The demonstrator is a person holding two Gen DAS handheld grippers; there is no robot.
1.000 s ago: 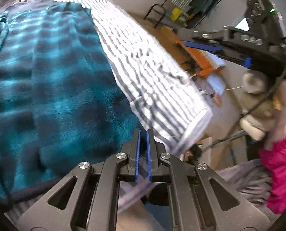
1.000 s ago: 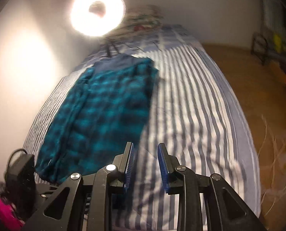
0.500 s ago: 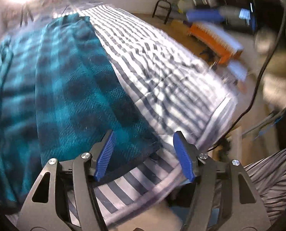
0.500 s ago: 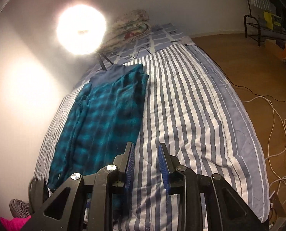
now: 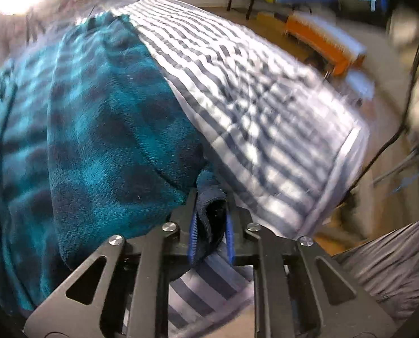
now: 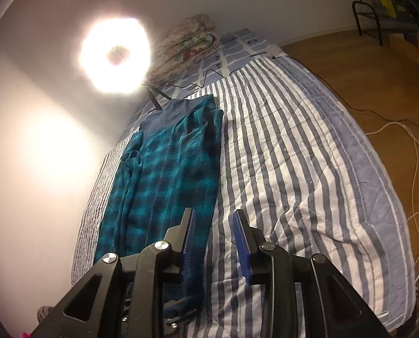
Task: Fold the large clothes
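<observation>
A teal and dark plaid fleece garment point(image 5: 96, 140) lies lengthwise along the left side of a striped bedcover point(image 5: 265, 98). My left gripper point(image 5: 210, 214) is at the garment's near right corner. Its jaws are closing, and the dark-hemmed corner is bunched between the blue pads. In the right wrist view the garment point(image 6: 170, 169) stretches away towards a dark blue band at its far end. My right gripper point(image 6: 213, 225) hovers over the garment's near right edge and the bedcover point(image 6: 294, 169). Its jaws are opening, with nothing between them.
A bright ring light point(image 6: 115, 56) on a stand and a folded floral quilt point(image 6: 186, 42) are at the bed's far end. White cables point(image 6: 418, 169) trail over the wooden floor on the right. An orange object point(image 5: 322, 45) and a black metal rack point(image 6: 378, 14) stand beyond the bed.
The left jaws went from shut to wide open, then closed onto the garment's near corner. The right gripper shifted along the bed's near end and its jaws widened slightly.
</observation>
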